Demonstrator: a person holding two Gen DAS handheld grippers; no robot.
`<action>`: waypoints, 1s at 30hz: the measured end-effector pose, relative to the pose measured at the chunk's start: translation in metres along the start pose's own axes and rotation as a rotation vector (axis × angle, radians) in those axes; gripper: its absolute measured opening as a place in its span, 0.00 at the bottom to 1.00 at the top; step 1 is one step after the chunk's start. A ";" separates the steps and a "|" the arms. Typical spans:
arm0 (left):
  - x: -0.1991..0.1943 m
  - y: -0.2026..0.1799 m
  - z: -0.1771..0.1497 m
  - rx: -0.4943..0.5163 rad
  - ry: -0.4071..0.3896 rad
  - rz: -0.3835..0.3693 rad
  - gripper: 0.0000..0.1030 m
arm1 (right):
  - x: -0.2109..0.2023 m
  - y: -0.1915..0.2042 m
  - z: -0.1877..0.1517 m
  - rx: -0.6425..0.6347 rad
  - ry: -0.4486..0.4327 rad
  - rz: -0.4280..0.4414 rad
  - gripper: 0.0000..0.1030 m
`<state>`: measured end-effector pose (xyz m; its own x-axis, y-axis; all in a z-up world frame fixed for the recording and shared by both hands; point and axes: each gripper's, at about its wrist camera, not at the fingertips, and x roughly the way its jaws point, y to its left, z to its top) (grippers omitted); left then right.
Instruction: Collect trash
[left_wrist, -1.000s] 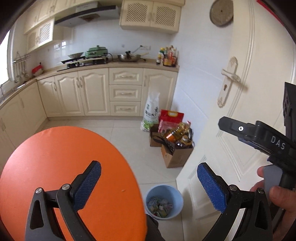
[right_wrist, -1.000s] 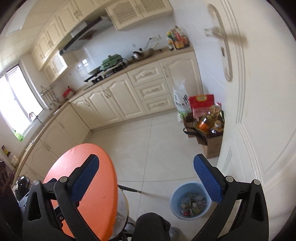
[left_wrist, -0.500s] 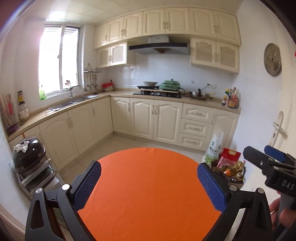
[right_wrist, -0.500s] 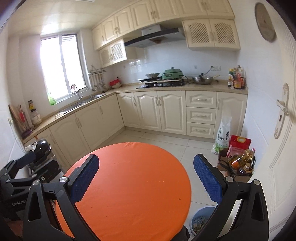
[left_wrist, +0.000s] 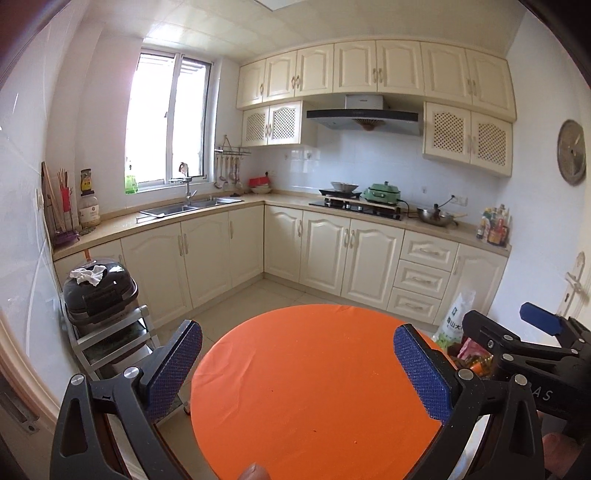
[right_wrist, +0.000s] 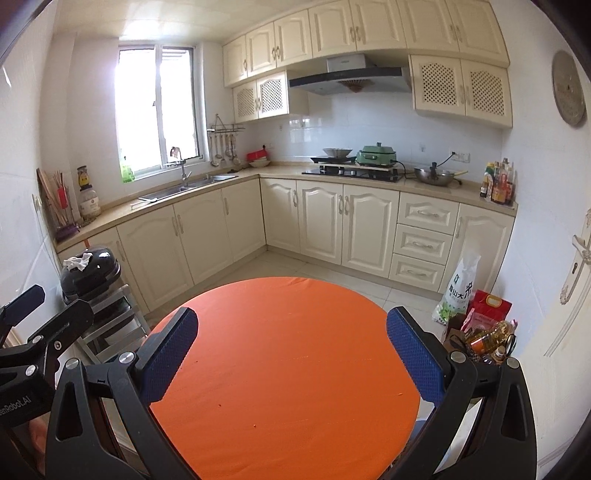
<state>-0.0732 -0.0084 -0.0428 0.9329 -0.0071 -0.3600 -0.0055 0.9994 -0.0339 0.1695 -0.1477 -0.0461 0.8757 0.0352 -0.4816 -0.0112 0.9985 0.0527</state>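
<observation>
The left tongs (left_wrist: 298, 363), black-framed with blue textured pads, gape wide and hold nothing above the round orange tabletop (left_wrist: 314, 387). A few tiny dark crumbs (right_wrist: 255, 426) speckle the cloth. The right tongs (right_wrist: 291, 349) hang beside them, equally wide and holding nothing.

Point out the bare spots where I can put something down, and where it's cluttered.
The orange table is bare apart from a few crumbs, from the open left tongs to its far edge. The floor between table and cabinets is open. Crowded: the box of bottles and bags by the door.
</observation>
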 end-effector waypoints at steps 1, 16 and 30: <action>0.000 0.001 -0.001 -0.001 0.001 0.002 0.99 | -0.001 0.000 0.000 0.001 -0.001 -0.002 1.00; 0.013 -0.009 0.018 0.007 0.005 0.005 0.99 | -0.003 0.008 0.005 -0.010 -0.005 -0.002 1.00; 0.019 0.005 0.022 -0.009 -0.005 0.014 0.99 | 0.003 0.013 0.005 -0.016 -0.001 0.014 1.00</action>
<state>-0.0478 -0.0023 -0.0297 0.9344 0.0068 -0.3562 -0.0214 0.9991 -0.0371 0.1749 -0.1345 -0.0424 0.8757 0.0489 -0.4804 -0.0310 0.9985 0.0451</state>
